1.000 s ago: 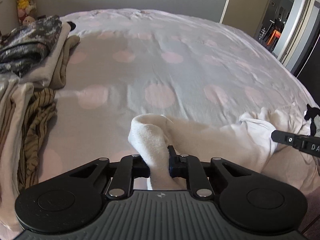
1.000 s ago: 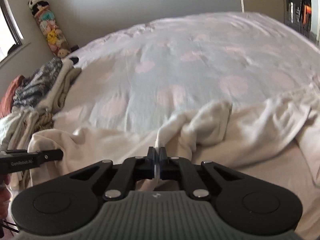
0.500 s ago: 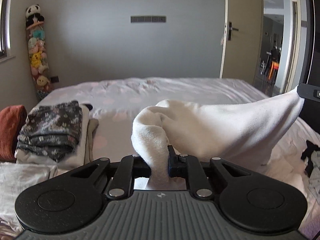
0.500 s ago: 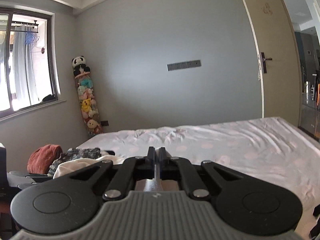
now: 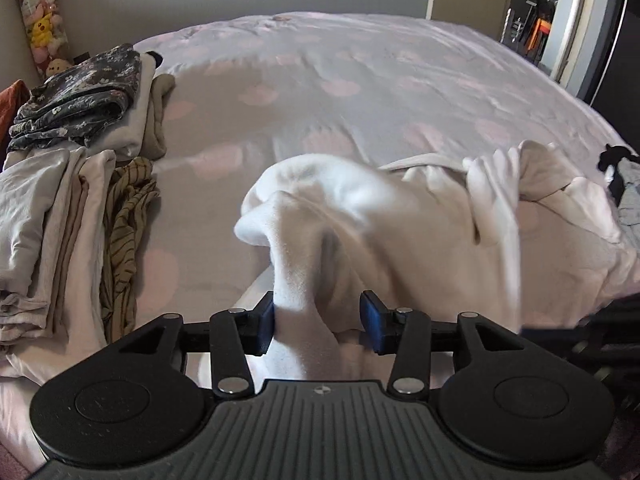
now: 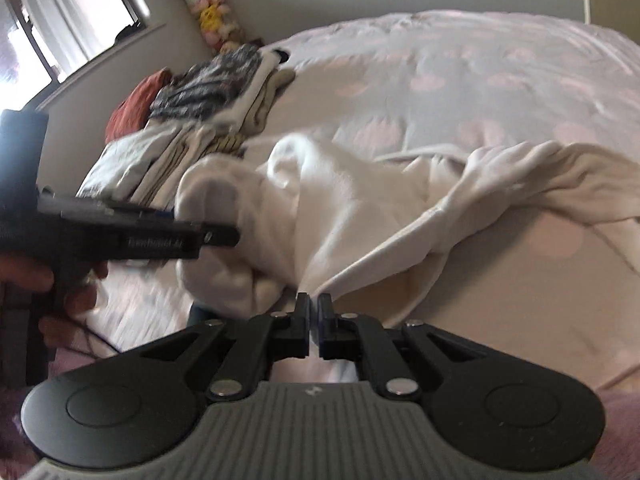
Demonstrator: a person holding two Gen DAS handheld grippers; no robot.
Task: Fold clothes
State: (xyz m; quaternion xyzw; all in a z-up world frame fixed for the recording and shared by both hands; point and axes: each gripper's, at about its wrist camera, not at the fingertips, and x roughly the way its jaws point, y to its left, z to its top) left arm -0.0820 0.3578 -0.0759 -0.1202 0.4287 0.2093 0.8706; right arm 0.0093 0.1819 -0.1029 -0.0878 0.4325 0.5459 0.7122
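Note:
A cream-white garment (image 5: pixel 360 208) lies crumpled on the bed, bunched toward the near edge. The jaws of my left gripper (image 5: pixel 318 320) are opening: a fold of the garment hangs between them and touches the left pad, while the right pad stands clear of it. In the right wrist view the garment (image 6: pixel 320 200) spreads across the middle, and my right gripper (image 6: pixel 314 300) is shut on a thin edge of it. The left gripper (image 6: pixel 140 236) shows there from the side, held by a hand (image 6: pixel 40 280), its tip at the garment's left bulge.
The bed sheet (image 5: pixel 360 80) is pale with pink dots. Stacks of folded clothes (image 5: pixel 80 92) and a striped olive garment (image 5: pixel 128 220) line its left side. Plush toys (image 5: pixel 40 20) hang in the far left corner. A dark item (image 5: pixel 612 160) lies at the right edge.
Half a second ago both grippers held the garment stretched up in the air. Now they point down at the bed, the garment lies slack on it, and the left jaws have spread apart.

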